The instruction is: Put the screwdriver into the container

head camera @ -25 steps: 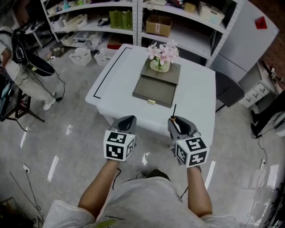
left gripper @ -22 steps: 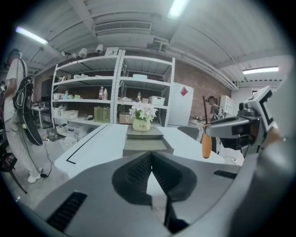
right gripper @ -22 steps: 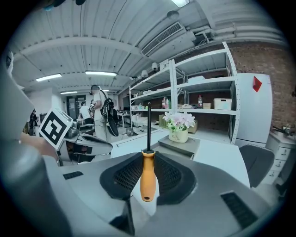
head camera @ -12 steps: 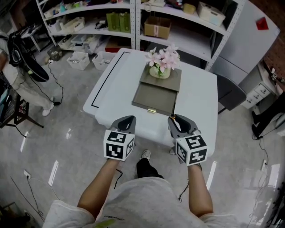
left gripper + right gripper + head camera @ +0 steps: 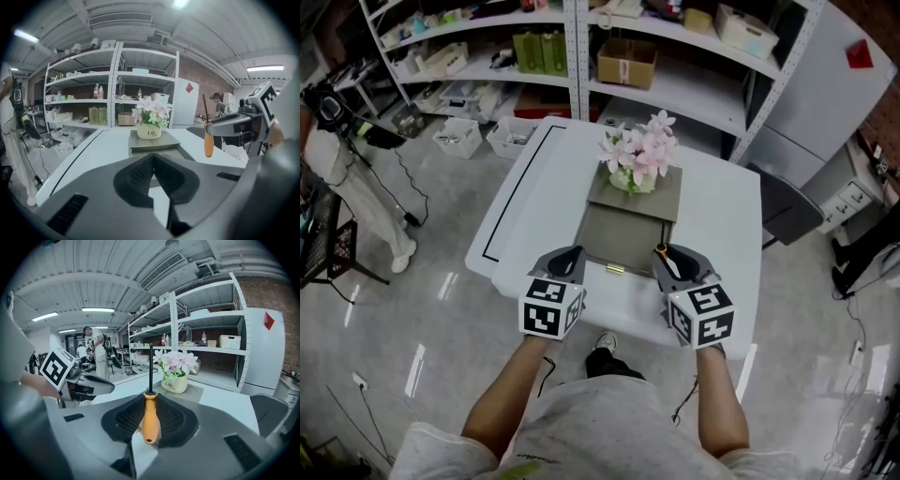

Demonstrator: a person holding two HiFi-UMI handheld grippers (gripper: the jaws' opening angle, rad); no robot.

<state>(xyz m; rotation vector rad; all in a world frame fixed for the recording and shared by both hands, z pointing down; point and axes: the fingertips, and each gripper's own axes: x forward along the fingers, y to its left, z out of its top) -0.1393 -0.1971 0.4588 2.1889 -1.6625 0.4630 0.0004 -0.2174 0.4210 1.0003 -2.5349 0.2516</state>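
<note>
Above the near edge of the white worktop point(image 5: 717, 220), your right claw point(image 5: 673, 255) grips the screwdriver point(image 5: 149, 416) by its orange handle, shaft upright. Your left claw point(image 5: 567, 255) is closed on nothing. The grey container point(image 5: 623, 234) lies just ahead, with a flowerpot point(image 5: 630, 180) behind it.

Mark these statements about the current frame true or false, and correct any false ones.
1. The right gripper is clamped on the orange-handled screwdriver. True.
2. The left gripper holds the flower pot. False: its jaws are together with nothing between them.
3. The screwdriver lies in the container. False: it is held between the right gripper's jaws.
4. The flower pot stands behind the open container. True.
</note>
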